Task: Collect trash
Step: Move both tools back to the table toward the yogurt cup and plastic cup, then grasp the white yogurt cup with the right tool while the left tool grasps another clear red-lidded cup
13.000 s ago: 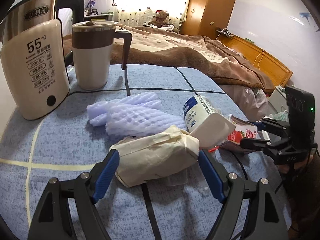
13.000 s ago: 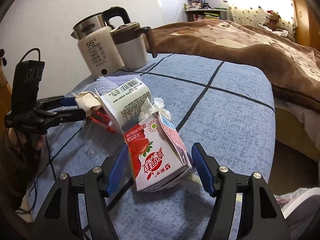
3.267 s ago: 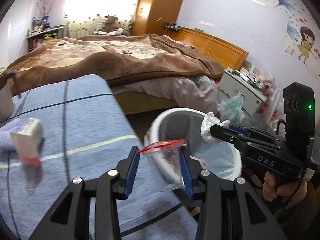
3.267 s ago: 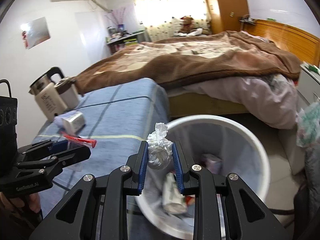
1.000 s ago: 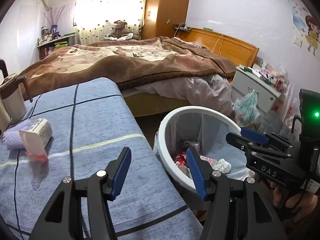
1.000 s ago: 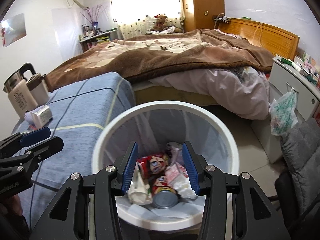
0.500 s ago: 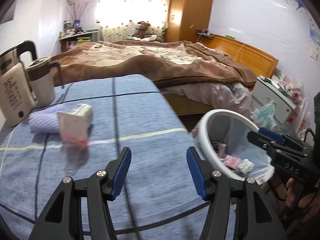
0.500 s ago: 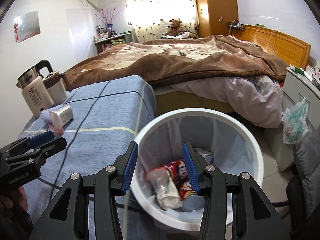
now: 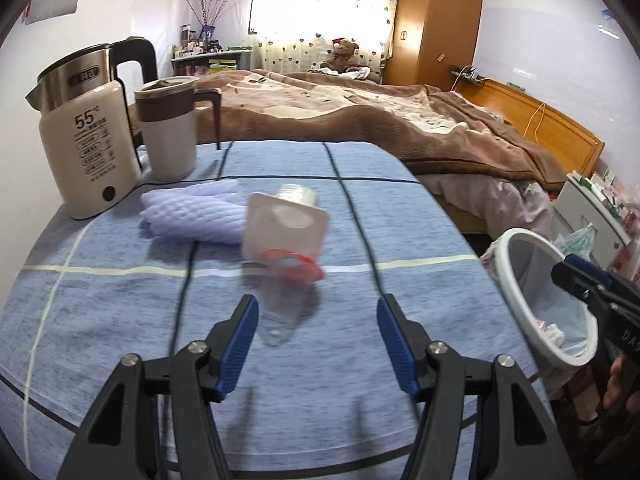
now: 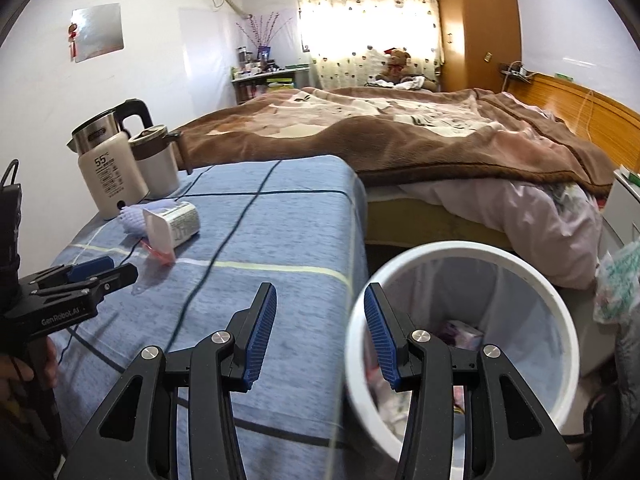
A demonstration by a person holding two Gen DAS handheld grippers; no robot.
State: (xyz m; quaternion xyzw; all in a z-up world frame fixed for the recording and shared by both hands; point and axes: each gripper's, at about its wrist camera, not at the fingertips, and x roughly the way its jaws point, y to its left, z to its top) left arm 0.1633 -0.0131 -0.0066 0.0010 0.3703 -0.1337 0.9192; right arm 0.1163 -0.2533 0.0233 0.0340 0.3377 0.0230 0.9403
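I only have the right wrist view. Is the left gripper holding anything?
Observer: No. The left wrist view shows the left gripper open, with nothing between its fingers.
Operator: What lies straight ahead of it?
Observer: A clear bag with a red zip, just beyond the fingertips and nearer the left one.
Operator: And the purple thing by the carton?
Observer: It is a foam net. It lies against the carton, in front of the kettle and mug.
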